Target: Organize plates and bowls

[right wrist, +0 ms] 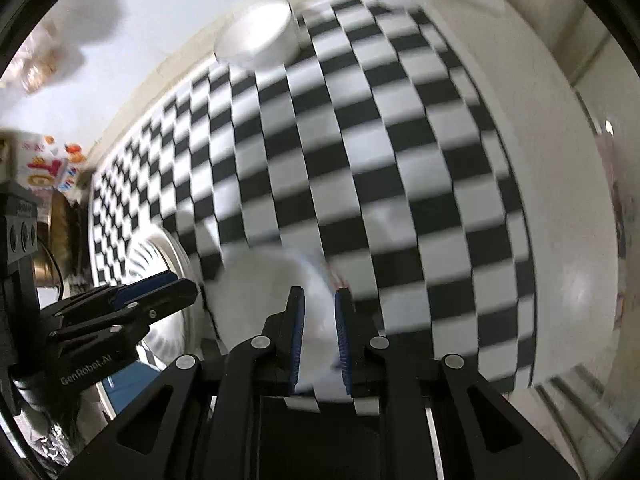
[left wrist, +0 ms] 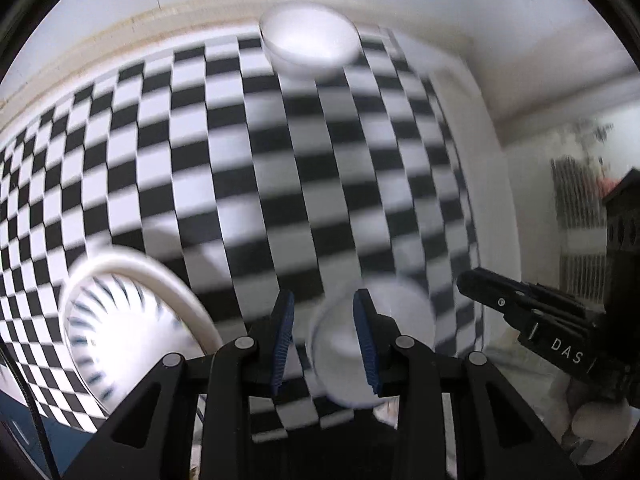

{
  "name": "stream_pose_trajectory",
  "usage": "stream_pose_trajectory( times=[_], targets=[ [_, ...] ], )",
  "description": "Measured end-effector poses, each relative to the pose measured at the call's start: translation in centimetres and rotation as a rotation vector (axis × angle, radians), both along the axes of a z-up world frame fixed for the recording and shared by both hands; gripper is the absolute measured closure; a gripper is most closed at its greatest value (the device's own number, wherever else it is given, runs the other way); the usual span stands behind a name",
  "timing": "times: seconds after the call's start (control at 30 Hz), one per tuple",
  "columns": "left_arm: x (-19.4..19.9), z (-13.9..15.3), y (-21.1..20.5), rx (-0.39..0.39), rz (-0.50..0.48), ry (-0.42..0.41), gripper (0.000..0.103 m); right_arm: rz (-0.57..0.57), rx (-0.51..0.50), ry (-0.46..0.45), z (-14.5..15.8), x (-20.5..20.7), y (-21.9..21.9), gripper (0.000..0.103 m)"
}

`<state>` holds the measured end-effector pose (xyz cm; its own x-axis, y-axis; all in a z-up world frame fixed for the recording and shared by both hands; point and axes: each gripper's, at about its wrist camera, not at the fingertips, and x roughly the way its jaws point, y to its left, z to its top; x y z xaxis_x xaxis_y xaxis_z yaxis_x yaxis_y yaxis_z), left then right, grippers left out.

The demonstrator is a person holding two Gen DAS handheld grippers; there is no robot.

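Blur smears both views, so detail near the fingers is uncertain. The right gripper (right wrist: pixel 320 336) has its blue pads narrowed about the rim of a small white bowl (right wrist: pixel 272 300), which looks gripped, though the smear keeps me from swearing to contact; in the left wrist view the same bowl (left wrist: pixel 372 344) sits just ahead of the left gripper (left wrist: pixel 326 344), whose jaws stand apart with one pad overlapping the bowl's edge and nothing plainly held. A ribbed white plate (left wrist: pixel 120 328) lies at the near left of the checkered tablecloth (left wrist: pixel 240 160), close beside the left gripper; a larger white bowl (left wrist: pixel 308 40) rests at the far edge, well apart from both.

Risks, as I judge them: a rim pinch on smooth ware is a thin hold, and quick motion could let the small bowl swing or slip from the pads; the two grippers are working near one another around the same bowl, so a collision or a knock is likely if both close in; the plate is near enough to be clipped; the cloth could drag and shift the dishes.
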<state>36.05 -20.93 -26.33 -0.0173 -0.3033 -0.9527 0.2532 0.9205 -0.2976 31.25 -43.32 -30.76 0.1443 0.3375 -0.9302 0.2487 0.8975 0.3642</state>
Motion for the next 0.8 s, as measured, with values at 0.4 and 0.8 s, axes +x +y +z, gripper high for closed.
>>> stream_pose_trajectory(
  times=[0.4,0.8],
  targets=[
    [16.8,-2.4,-0.3,-0.016,0.178,0.054,0.073,-0.026,0.026,-0.081,0.4,18.0,-3.4,0.066],
    [23.1,-9.0,-3.0,0.023,0.17,0.157,0.073,0.001,0.023,0.037,-6.8,28.3,-2.8,0.066]
  ],
)
